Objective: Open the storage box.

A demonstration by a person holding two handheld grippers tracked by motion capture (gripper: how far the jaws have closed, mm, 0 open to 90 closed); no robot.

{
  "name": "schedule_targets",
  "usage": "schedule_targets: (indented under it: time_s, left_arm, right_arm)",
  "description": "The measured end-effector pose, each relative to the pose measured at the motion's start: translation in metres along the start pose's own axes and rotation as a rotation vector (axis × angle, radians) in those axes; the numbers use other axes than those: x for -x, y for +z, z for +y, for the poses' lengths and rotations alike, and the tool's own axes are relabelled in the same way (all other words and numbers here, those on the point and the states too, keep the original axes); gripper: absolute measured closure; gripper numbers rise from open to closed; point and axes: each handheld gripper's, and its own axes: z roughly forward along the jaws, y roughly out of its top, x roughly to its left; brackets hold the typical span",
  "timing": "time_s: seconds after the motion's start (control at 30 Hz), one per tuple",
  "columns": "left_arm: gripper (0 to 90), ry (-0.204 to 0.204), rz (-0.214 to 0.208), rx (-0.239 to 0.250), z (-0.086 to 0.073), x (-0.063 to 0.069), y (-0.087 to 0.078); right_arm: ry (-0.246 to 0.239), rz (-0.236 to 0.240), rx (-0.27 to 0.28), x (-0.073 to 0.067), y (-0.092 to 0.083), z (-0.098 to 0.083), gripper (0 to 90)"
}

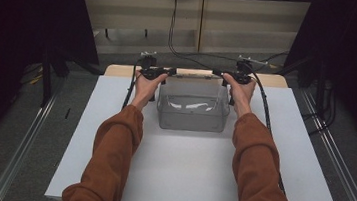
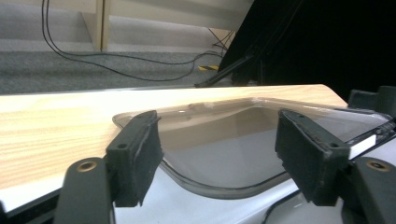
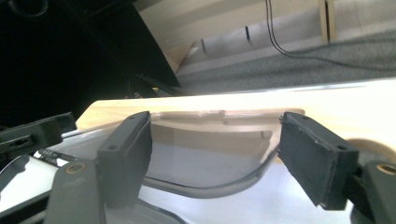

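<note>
Clear plastic is what I'm working with: a see-through bin (image 1: 193,112) sits upright on the white mat (image 1: 193,177) over the tabletop (image 1: 119,69), toward its far edge, between my two hands. My left tool (image 1: 169,72) is at the bin's far left corner and my right tool (image 1: 217,74) at its far right corner, both level with the rim.

In the left gripper view the rim's curved corner (image 2: 219,186) runs across between the two black pads (image 2: 140,158), with daylight on each side of it; the jaws stand apart and nothing is pinched. The right gripper view shows the same thing mirrored: the rim corner (image 3: 210,189) lies in the gap, and the pads (image 3: 126,154) are clear of it. So both tools are open around the rim, gripping nothing.

My worry from here is the rim itself. It is thin, glossy and rounded at the corners, so if I close on it off-centre, a pad could slide off the curve. If one side bites before the other, I judge the light bin would twist or skid on the smooth mat toward the wooden edge. Withdrawing carelessly could also snag the lip and drag the bin.
</note>
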Motion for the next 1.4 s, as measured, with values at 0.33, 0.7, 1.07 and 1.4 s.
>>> schedule_targets:
  time_s: [0.33,0.7,1.07,1.4]
  left_arm:
    - [22.6,0.066,0.02,0.037,0.001,0.003,-0.004]
    - [9.4,0.106,0.041,0.07,-0.001,0.005,-0.016]
    - [3.1,0.181,0.054,0.148,-0.004,0.004,-0.04]
    - [3.1,0.214,0.045,0.201,-0.012,0.007,-0.057]
  right_arm:
    - [-0.11,-0.05,0.05,-0.003,-0.012,0.003,12.3]
    - [-0.168,-0.088,0.116,-0.006,-0.028,0.001,5.4]
    - [-0.286,-0.156,0.147,-0.016,-0.036,-0.004,4.9]
    - [-0.343,-0.184,0.211,-0.03,-0.047,-0.013,3.0]
